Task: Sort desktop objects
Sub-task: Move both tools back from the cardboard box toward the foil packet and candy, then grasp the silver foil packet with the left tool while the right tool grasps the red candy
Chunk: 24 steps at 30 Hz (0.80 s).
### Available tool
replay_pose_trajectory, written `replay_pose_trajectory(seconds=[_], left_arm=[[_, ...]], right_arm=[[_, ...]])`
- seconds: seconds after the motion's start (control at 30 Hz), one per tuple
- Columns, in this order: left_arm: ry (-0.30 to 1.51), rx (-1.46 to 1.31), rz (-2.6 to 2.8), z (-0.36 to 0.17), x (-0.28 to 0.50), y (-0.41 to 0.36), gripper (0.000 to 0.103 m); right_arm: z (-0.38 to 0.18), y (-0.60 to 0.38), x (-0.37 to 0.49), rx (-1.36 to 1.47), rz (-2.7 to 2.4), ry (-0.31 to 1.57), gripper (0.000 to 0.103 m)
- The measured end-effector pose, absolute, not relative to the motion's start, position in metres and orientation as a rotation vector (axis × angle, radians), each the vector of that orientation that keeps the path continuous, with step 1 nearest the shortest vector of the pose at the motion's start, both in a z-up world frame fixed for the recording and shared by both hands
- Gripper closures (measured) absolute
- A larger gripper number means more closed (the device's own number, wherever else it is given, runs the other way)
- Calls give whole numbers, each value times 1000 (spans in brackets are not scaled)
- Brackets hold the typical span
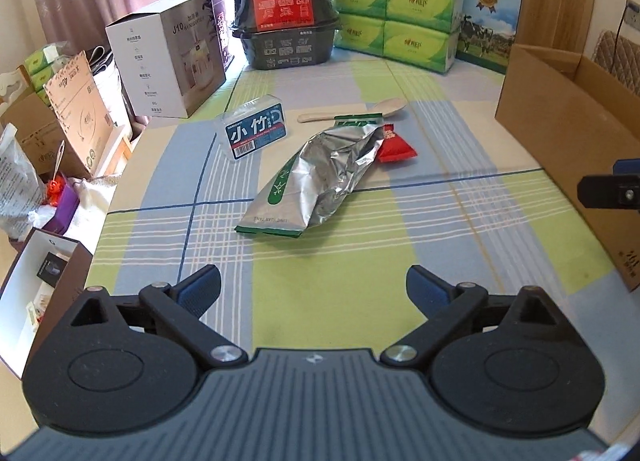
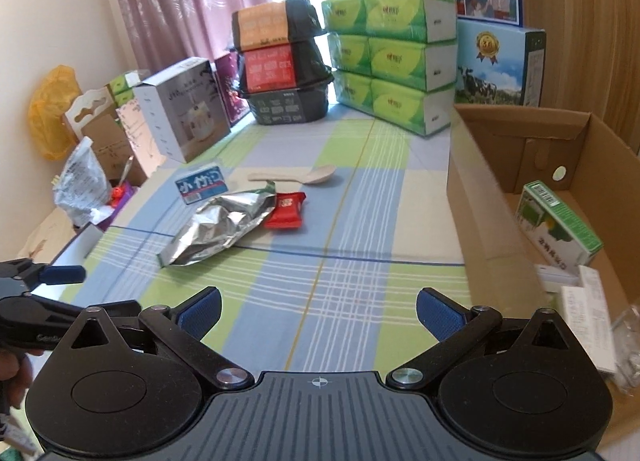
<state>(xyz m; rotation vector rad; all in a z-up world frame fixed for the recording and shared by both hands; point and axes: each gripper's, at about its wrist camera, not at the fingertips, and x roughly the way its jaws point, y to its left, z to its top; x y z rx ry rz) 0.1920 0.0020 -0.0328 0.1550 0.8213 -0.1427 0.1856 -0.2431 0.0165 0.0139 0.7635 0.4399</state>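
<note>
On the checked tablecloth lie a crumpled silver foil bag [image 1: 316, 177] [image 2: 218, 227], a red packet [image 1: 394, 147] [image 2: 286, 210] beside its far end, a blue-labelled clear box [image 1: 254, 130] [image 2: 201, 185] and a pale spoon [image 1: 356, 111] [image 2: 298, 176]. My left gripper [image 1: 314, 293] hovers open over the near tablecloth, short of the bag, holding nothing. My right gripper [image 2: 318, 315] is open too, empty, near the open cardboard box [image 2: 516, 157] [image 1: 560, 129]. Inside that box lie a green carton [image 2: 558, 227] and white packs [image 2: 584, 309].
Stacked green tissue packs [image 1: 400, 1] [image 2: 394, 57], black food trays [image 1: 286, 9] [image 2: 282, 61] and a grey box [image 1: 168, 61] [image 2: 180, 109] line the far edge. Cartons and bags [image 1: 60, 129] crowd the floor left of the table. The left gripper shows at left in the right wrist view [image 2: 44, 277].
</note>
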Motion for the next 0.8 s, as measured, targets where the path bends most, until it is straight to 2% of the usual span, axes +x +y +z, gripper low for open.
replay_pose_trajectory(seconds=[0.47,0.8], left_arm=[[807,126,-176,-57,232,9,6],[777,272,-223,-74,266,10,7]], right_arm=[[-33,-220,246,37,417,804,2],[-43,-193,276,-37,460,792,2]])
